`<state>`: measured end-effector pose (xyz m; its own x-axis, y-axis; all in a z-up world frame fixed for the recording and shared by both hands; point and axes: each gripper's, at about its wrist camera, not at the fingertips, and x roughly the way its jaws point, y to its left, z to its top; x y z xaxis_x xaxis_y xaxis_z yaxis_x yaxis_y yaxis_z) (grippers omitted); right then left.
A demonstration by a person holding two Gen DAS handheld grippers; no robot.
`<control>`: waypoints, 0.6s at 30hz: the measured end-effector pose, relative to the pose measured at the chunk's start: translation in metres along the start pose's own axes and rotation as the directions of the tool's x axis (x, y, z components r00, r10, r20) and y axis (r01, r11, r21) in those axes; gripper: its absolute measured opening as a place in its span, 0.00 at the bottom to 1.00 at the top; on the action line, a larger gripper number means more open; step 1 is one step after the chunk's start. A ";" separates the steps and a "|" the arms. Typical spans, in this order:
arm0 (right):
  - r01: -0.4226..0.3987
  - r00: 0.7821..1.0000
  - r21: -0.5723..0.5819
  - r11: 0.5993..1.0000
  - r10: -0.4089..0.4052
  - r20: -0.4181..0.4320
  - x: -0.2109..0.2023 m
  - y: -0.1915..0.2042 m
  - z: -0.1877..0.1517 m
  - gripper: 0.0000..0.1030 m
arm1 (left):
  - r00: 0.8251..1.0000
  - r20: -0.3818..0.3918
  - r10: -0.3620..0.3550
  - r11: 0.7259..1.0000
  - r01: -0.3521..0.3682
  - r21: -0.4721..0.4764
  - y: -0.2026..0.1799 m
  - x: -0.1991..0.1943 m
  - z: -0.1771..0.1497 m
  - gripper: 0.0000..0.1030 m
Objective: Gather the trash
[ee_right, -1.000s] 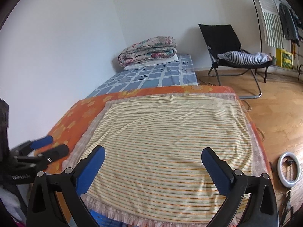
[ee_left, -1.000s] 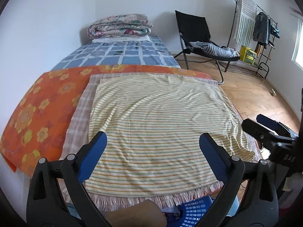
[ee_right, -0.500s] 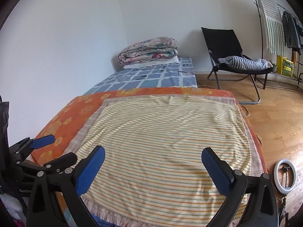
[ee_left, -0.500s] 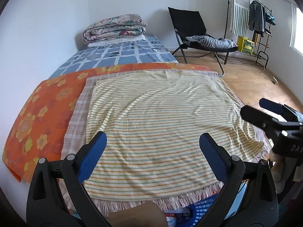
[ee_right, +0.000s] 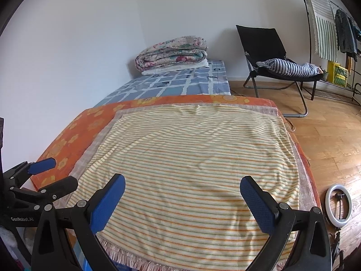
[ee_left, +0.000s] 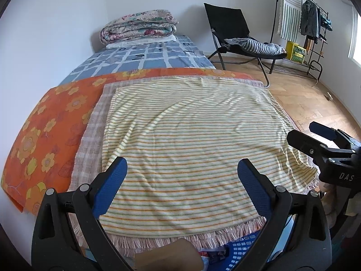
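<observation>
Trash is nowhere visible on the striped cloth (ee_left: 189, 135); both views have lifted slightly since a second ago. Left tongs (ee_left: 182, 172) and right tongs (ee_right: 182, 187) hover apart, empty, over it.

A home bedroom is indicated: a bed (ee_left: 144, 61) with folded quilt (ee_left: 137, 26), a folding chair (ee_right: 266, 52), a clothes rack (ee_left: 302, 18), and wood flooring (ee_right: 327, 131) are seen.

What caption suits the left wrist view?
Open left gripper above a striped cloth; open right gripper alongside.
</observation>
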<state>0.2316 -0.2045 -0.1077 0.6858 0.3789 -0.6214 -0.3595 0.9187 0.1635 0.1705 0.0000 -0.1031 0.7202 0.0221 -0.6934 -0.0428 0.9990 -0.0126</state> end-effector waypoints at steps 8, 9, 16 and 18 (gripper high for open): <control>-0.008 1.000 0.015 1.000 0.009 -0.016 0.008 -0.002 -0.001 1.00 | 1.000 -0.015 0.014 1.000 -0.014 -0.001 0.002 0.004 -0.002 0.97; -0.009 1.000 0.017 1.000 0.009 -0.020 0.009 -0.002 -0.002 1.00 | 1.000 -0.017 0.014 1.000 -0.014 -0.002 0.003 0.004 -0.003 0.97; -0.018 0.999 0.018 1.000 0.018 -0.028 0.010 -0.001 -0.003 1.00 | 1.000 -0.021 0.019 1.000 -0.019 0.000 0.002 0.005 -0.005 0.97; -0.019 0.999 0.017 1.000 0.020 -0.028 0.010 -0.002 -0.003 1.00 | 1.000 -0.022 0.020 1.000 -0.020 -0.002 0.004 0.005 -0.005 0.97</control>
<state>0.2368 -0.2027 -0.1165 0.6603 0.3937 -0.6395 -0.3618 0.9130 0.1885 0.1698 0.0039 -0.1101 0.7040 0.0409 -0.7090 -0.0584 0.9983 -0.0004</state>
